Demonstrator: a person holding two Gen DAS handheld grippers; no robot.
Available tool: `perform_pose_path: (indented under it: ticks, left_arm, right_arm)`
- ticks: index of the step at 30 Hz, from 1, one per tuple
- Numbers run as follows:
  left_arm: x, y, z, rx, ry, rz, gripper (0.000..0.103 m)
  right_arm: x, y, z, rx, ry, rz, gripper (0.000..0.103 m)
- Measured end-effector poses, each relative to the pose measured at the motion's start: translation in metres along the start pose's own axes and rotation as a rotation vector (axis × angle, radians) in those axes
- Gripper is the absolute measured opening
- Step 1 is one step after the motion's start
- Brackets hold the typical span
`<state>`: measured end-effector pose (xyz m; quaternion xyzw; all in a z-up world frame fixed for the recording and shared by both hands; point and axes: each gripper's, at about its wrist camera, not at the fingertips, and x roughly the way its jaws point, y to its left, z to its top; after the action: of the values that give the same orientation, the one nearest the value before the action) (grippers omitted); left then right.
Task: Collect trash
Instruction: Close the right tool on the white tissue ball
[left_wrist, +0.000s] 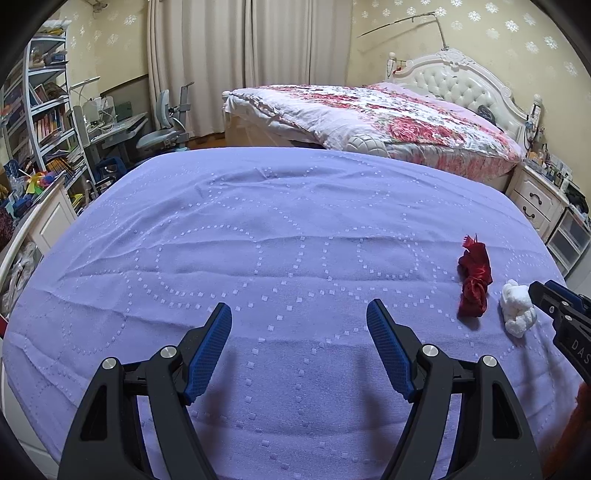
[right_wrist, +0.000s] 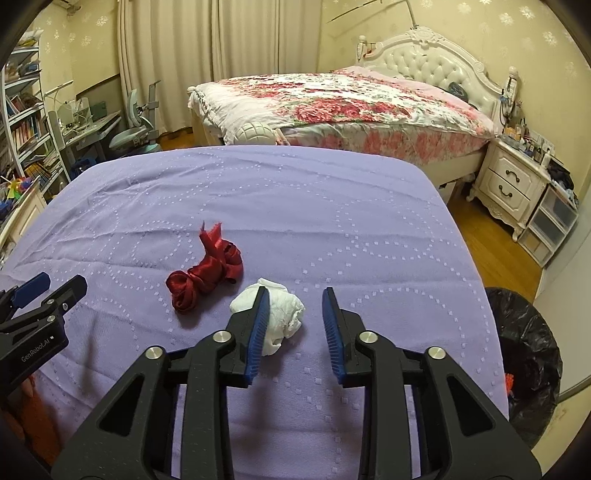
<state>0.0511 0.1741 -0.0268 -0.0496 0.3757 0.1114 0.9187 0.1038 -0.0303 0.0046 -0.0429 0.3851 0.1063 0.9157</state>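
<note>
Tissue is sitting slightly left of my spread-apart right gripper; I am needing to center over it before squeezing. Left gripper is hanging wide apart, holding nothing.

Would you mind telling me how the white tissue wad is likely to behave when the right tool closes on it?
The tissue wad looks crumpled and soft, so it will probably squash rather than resist. It seems light and may slide on the purple cloth if nudged. Its lumpy shape suggests it won't roll far.
</note>
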Motion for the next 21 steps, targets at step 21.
perform_pose_path:
  ticks: [21]
  left_arm:
    - [0.003, 0.001, -0.001, -0.014, 0.001, -0.01, 0.073]
  right_arm:
    - [0.013, 0.039, -0.014, -0.077, 0.076, 0.08, 0.034]
